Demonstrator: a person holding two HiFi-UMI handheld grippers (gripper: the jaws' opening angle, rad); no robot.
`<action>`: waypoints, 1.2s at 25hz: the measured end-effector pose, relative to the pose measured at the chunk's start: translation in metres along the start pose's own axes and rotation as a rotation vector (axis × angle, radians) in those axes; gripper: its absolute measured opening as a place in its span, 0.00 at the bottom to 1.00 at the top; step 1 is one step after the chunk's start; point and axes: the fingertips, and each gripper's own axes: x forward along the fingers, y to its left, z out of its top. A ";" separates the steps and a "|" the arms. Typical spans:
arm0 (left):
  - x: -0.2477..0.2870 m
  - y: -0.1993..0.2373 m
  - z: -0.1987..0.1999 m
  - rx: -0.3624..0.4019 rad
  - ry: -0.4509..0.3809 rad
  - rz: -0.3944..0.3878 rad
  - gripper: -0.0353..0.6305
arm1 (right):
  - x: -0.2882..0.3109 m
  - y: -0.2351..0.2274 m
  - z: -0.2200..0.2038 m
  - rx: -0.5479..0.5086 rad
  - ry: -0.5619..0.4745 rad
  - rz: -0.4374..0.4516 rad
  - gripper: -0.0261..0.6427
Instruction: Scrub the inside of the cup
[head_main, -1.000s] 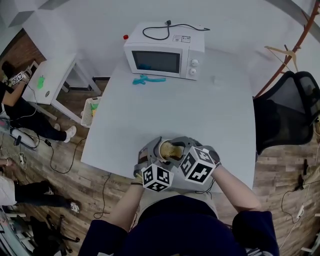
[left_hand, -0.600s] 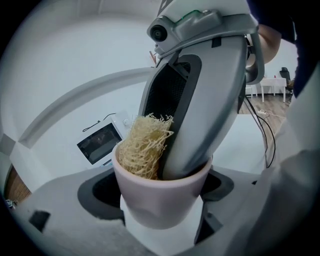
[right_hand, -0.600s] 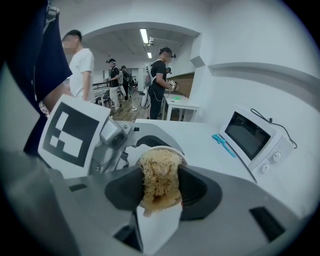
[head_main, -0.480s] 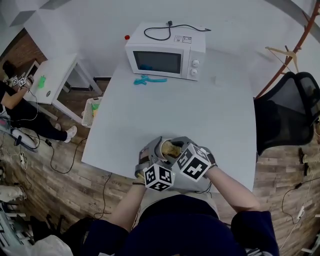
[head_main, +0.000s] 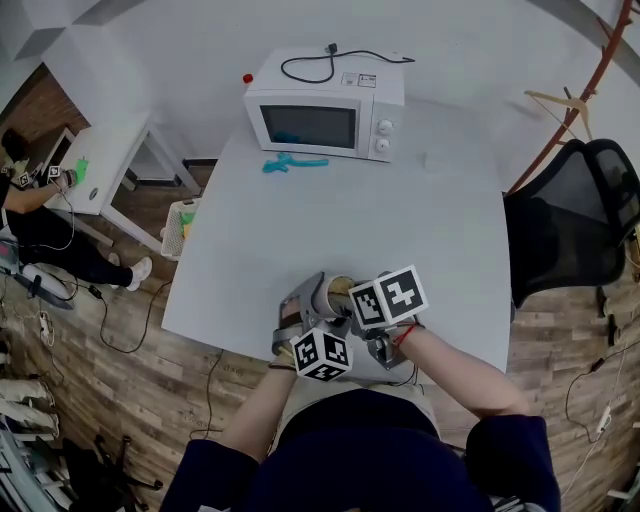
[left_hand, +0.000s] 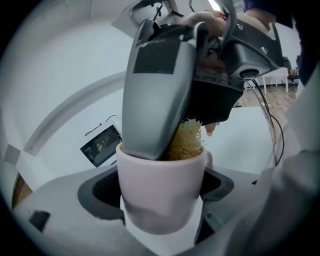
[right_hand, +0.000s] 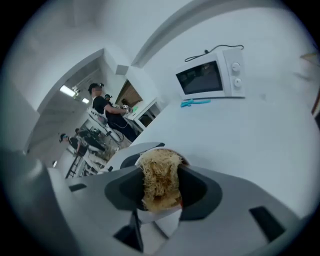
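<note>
Change: Since a second ago we have tipped the right claw (right_hand: 161, 192) up over the cup (left_hand: 160, 180). Its marker cube now sits higher and covers most of the cup's mouth in the head view.
Left claw: Our left claw (left_hand: 162, 212) is clamped on the pale cup, one jaw pressed to each side of its wall.
Right claw: Its jaws are closed on a straw-coloured fibrous scrubber (right_hand: 159, 175), parted only by the wad's thickness.
Scrubber: It is pushed down inside the cup. In the left gripper view a tuft shows above the rim at about 1 o'clock.
Cup: We hold it at the 6 o'clock edge of the bench (head_main: 400, 220), close before our body. We cannot tell whether it rests on the surface.
Microwave: The white microwave (head_main: 325, 108) stands at the bench's 12 o'clock, door shut, with a black cord lying on top.
Teal tool: A teal tool (head_main: 293, 161) lies just in front of the microwave, at about 11 o'clock from the cup.
Chair: A black chair (head_main: 565, 220) stands off the bench at 3 o'clock.
</note>
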 end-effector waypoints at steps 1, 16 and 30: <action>0.000 0.000 0.000 0.006 0.000 0.001 0.70 | 0.000 -0.001 0.000 0.038 -0.001 0.009 0.30; -0.007 0.004 0.002 -0.040 -0.043 -0.052 0.70 | -0.002 0.022 0.006 -0.534 -0.013 0.096 0.30; -0.017 -0.042 0.010 -0.068 -0.119 -0.365 0.70 | -0.013 0.034 -0.034 -1.295 0.160 0.192 0.30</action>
